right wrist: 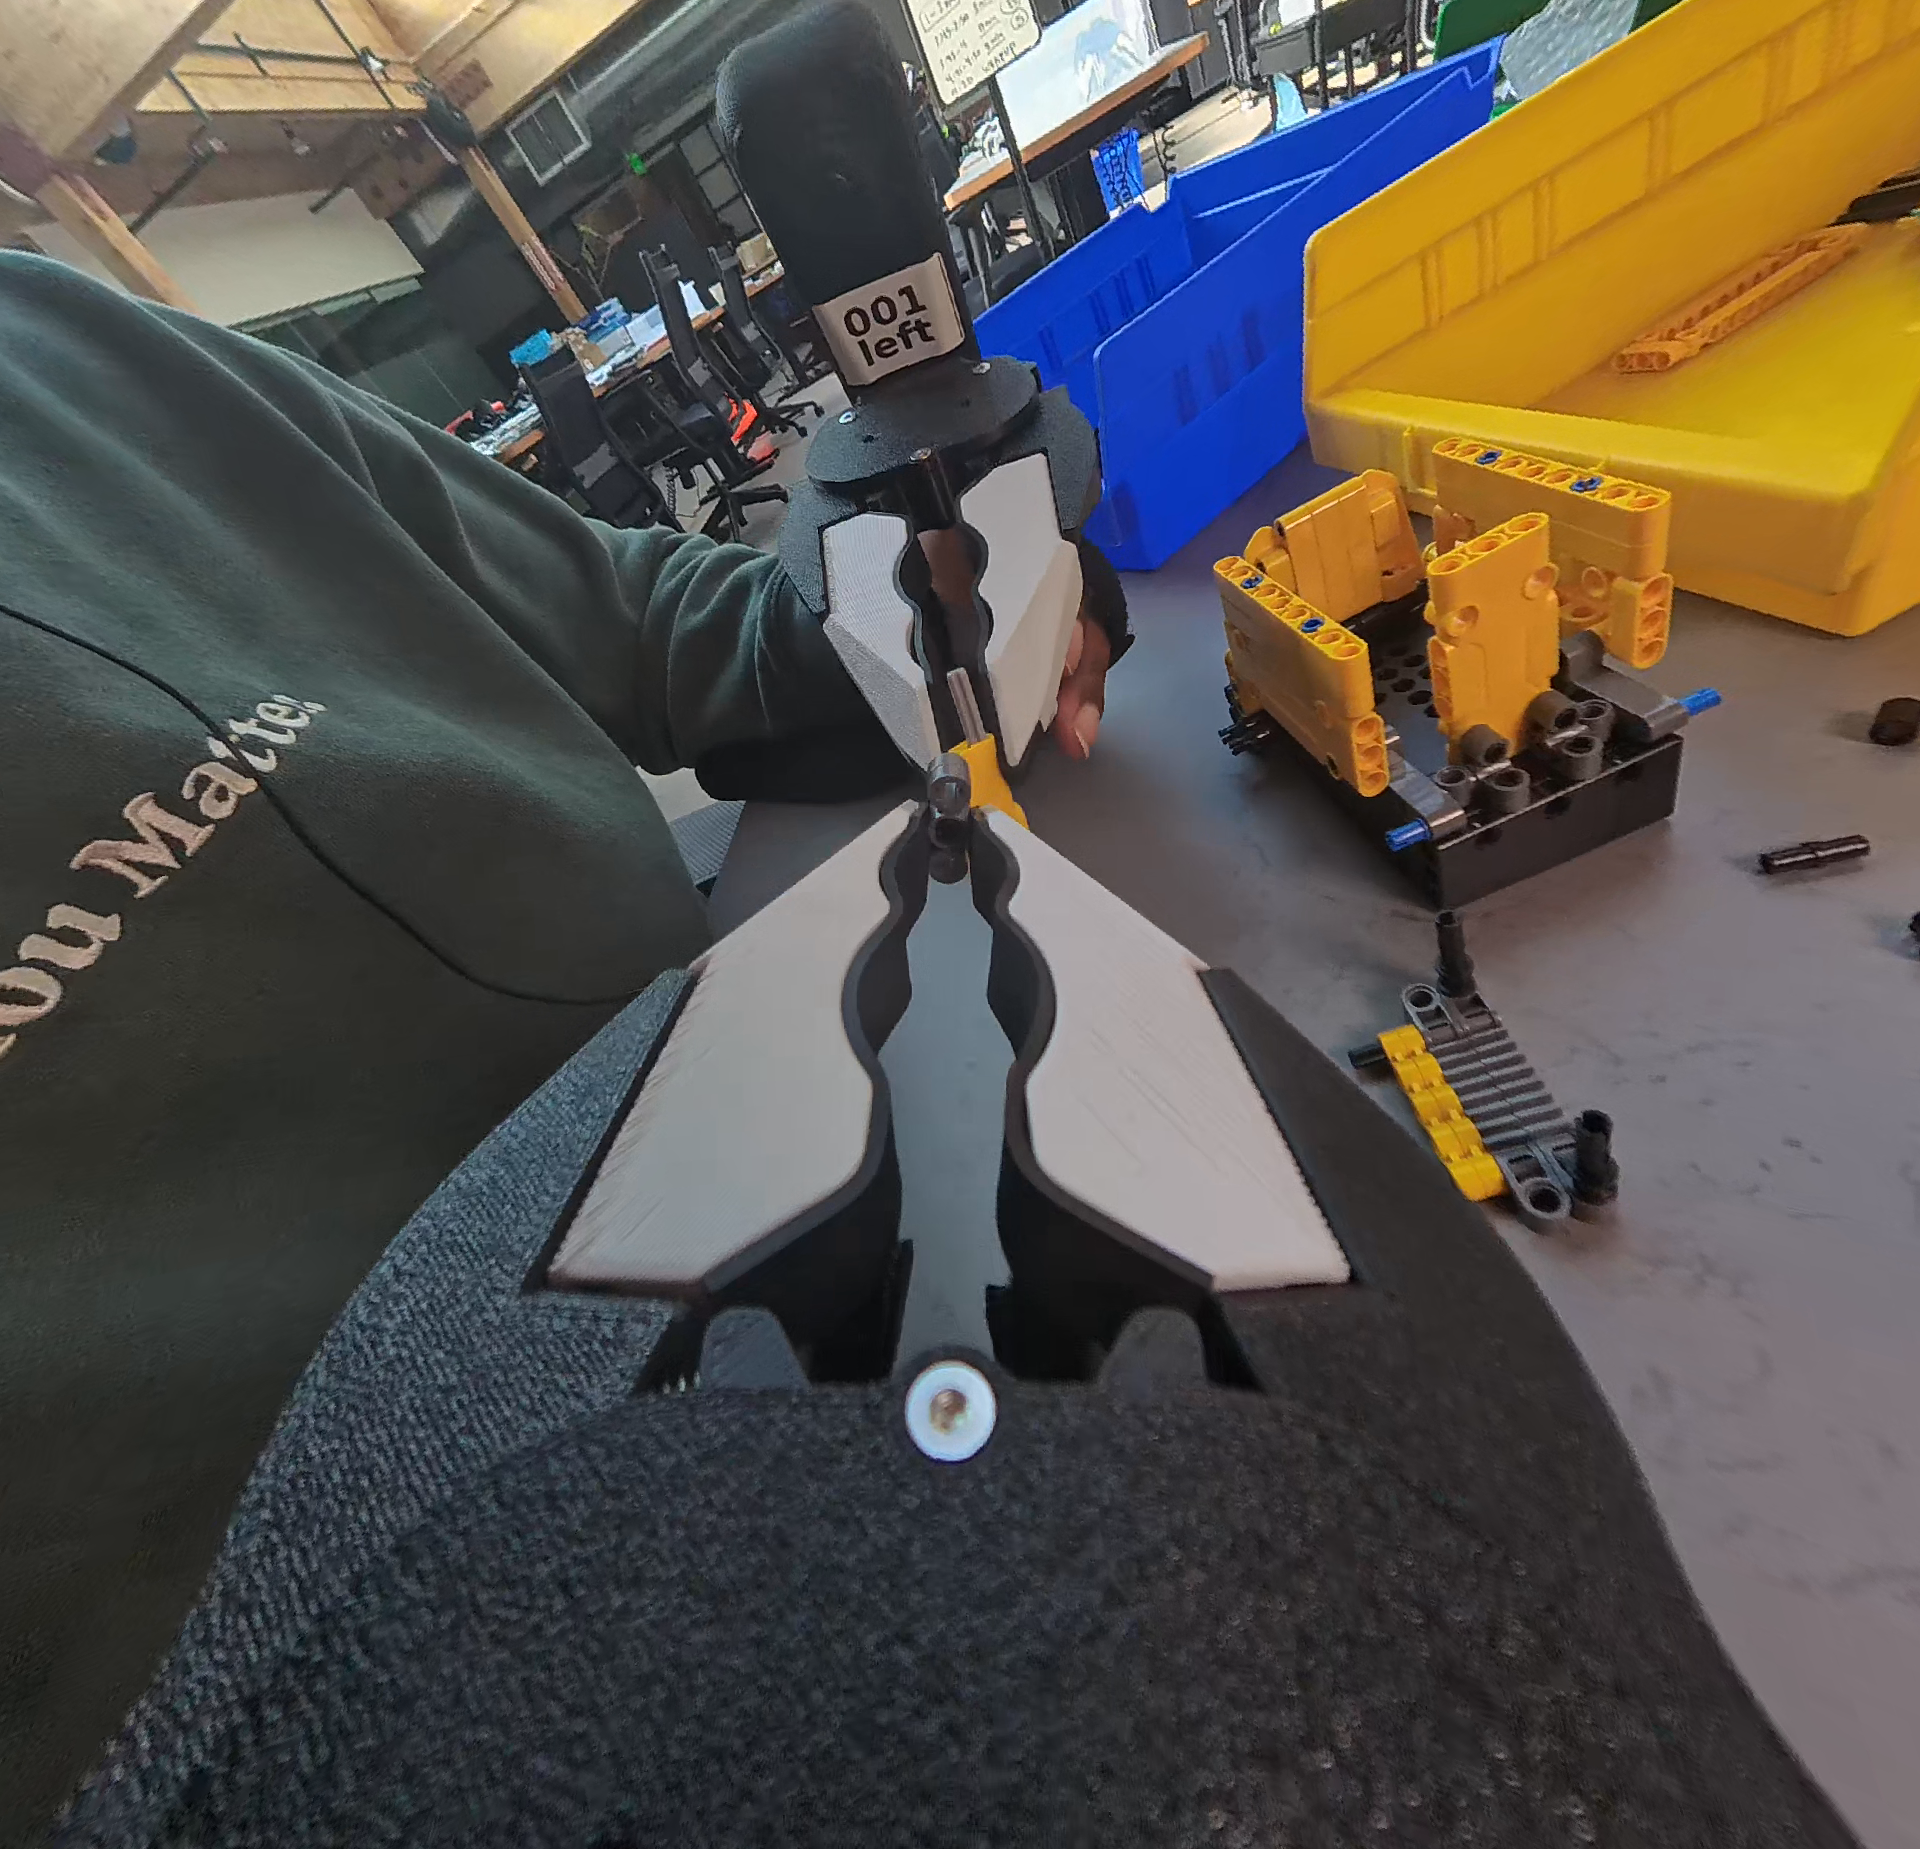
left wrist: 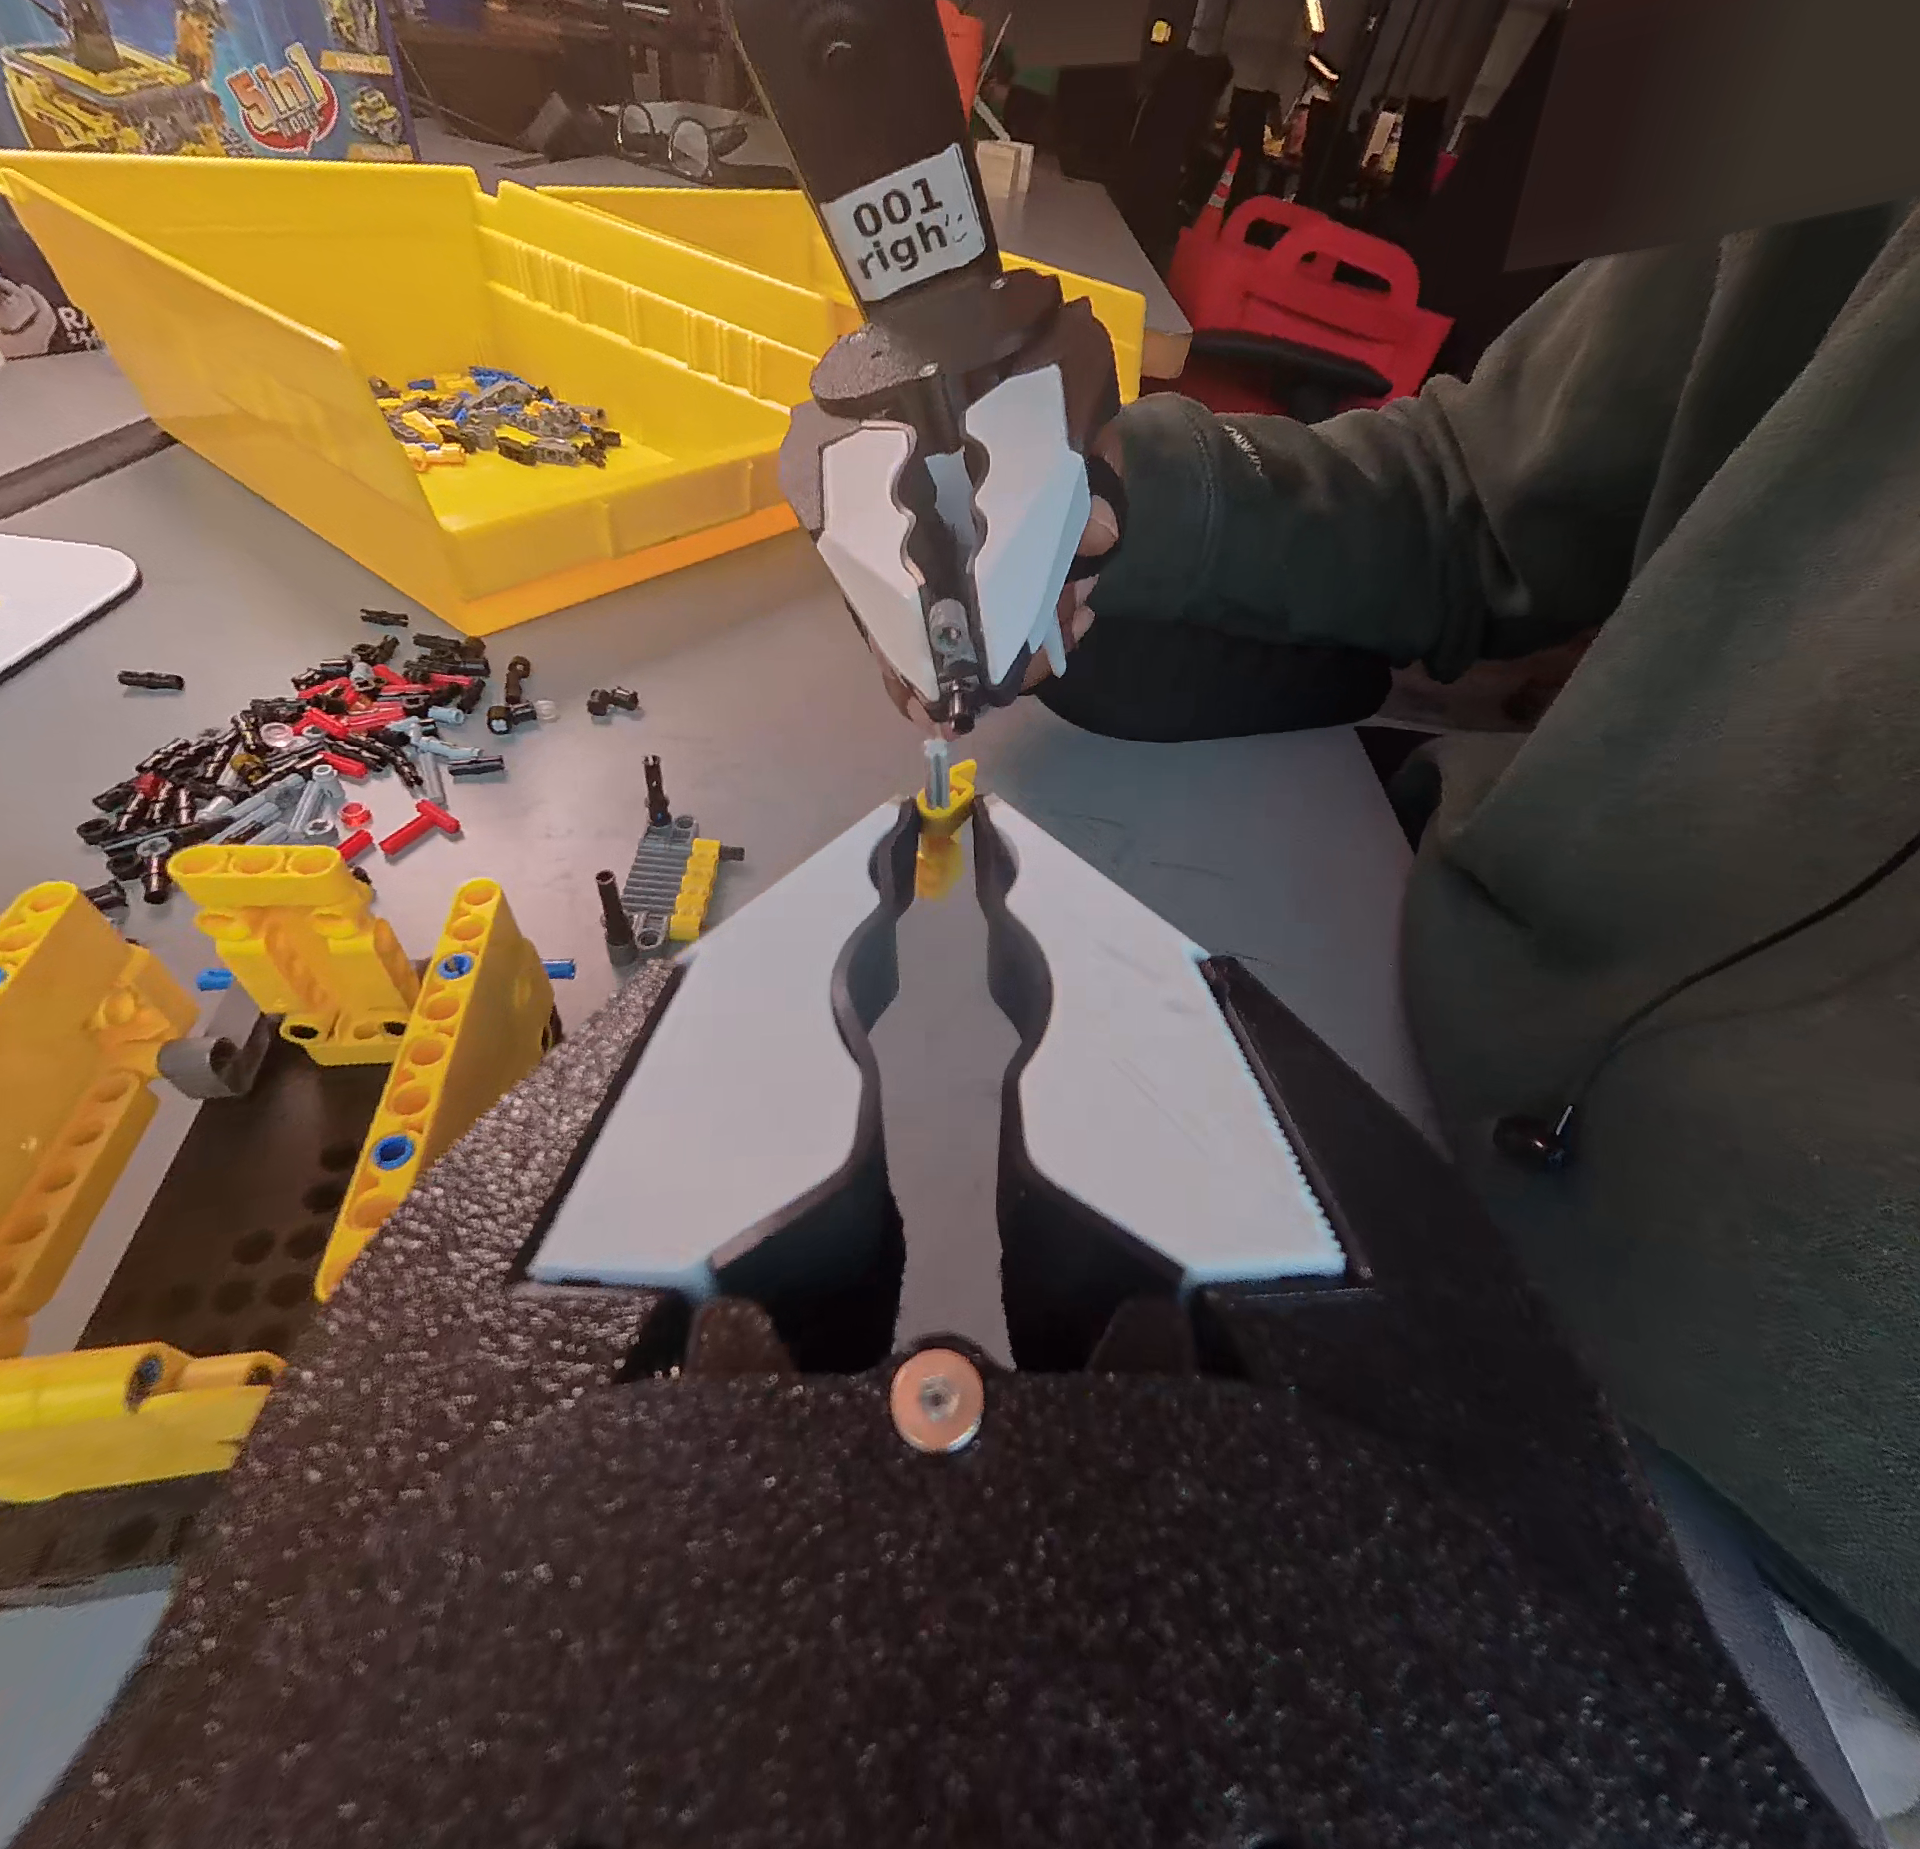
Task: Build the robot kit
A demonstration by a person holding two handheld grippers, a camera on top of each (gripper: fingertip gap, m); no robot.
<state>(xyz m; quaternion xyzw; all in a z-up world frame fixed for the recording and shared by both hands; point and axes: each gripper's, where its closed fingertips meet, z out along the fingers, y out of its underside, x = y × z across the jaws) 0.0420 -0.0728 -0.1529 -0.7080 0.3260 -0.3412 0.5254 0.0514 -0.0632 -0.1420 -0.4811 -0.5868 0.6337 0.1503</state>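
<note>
My left gripper (left wrist: 940,825) is shut on a small yellow connector (left wrist: 938,859). A short grey axle (left wrist: 935,765) sticks out of the connector's far end. My right gripper (left wrist: 961,708) points down at it from beyond, shut on a small black pin (left wrist: 962,722) whose end hovers just above the axle tip. In the right wrist view my right gripper (right wrist: 948,845) holds the black pin (right wrist: 948,861) against a grey end piece (right wrist: 948,783) on the yellow connector (right wrist: 989,773), which sits in the left gripper (right wrist: 971,752).
A pile of loose black, red and grey pins (left wrist: 312,739) lies on the grey table (left wrist: 1195,843). A yellow-and-black assembly (right wrist: 1455,656) and a small grey-and-yellow part (right wrist: 1475,1103) stand nearby. Yellow bins (left wrist: 499,345) and a blue bin (right wrist: 1195,324) lie behind. A person's green-sleeved arms (left wrist: 1351,532) hold both grippers. Only a small space, under 4 cm, lies between the two pairs of fingers.
</note>
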